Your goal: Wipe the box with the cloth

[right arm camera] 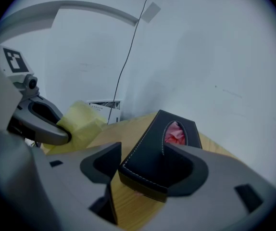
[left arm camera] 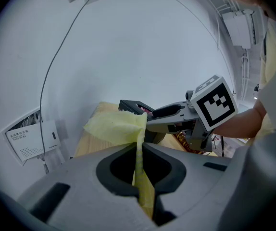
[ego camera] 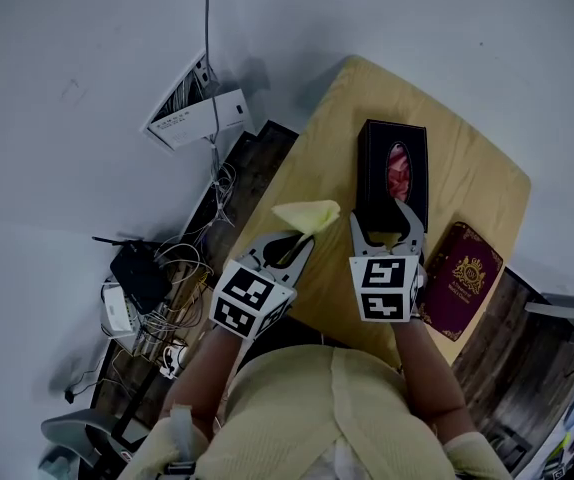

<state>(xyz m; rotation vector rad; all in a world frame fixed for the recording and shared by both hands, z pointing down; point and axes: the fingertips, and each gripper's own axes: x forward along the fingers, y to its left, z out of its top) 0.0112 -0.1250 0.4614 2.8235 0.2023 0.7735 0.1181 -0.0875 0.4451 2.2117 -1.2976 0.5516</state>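
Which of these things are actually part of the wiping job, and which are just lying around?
In use: yellow cloth, pinched in the left gripper; black tissue box, between the open jaws of the right gripper.
Lying about: burgundy passport on the table; white network box and tangled cables beside it.

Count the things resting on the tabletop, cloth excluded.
2. The black box stands midway along the table; the maroon booklet lies to its right, nearer the person, whose body hides the near edge, so more may sit there.
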